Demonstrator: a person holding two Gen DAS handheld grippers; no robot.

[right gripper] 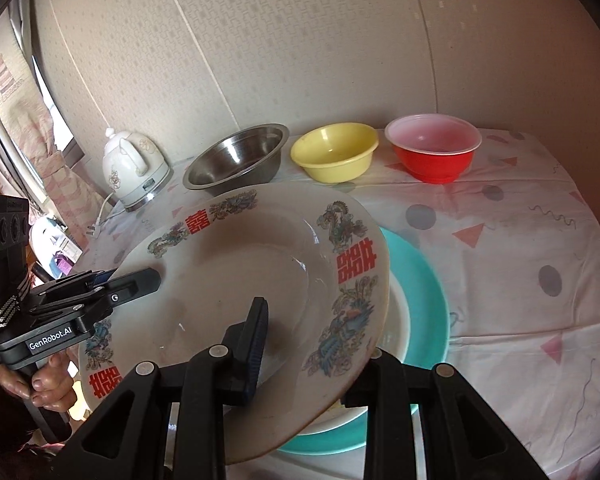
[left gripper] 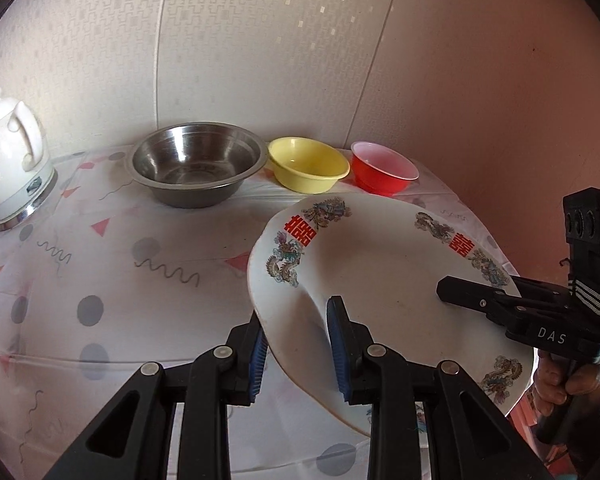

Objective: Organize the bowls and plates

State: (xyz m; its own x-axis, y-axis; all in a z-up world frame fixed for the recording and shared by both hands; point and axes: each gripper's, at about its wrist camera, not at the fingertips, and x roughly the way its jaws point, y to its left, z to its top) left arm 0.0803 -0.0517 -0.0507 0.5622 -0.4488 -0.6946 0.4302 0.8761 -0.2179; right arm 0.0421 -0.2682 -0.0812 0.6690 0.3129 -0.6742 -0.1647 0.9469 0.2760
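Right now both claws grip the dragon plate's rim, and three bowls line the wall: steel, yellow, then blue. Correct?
Not quite. The last bowl is red, not blue, as the right wrist view shows. Both claws, left claw and right claw, do grip the dragon plate, beyond which stand the steel bowl and yellow bowl.

Dim, warm daylight (left window); fisheye-bent edges, sharp.

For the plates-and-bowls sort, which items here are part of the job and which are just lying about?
Part of the job:
decorated plate, clamped at opposite rims by the left gripper and right gripper
teal plate
white plate on the teal one
steel bowl
yellow bowl
red bowl

Lying about:
white kettle
patterned tablecloth
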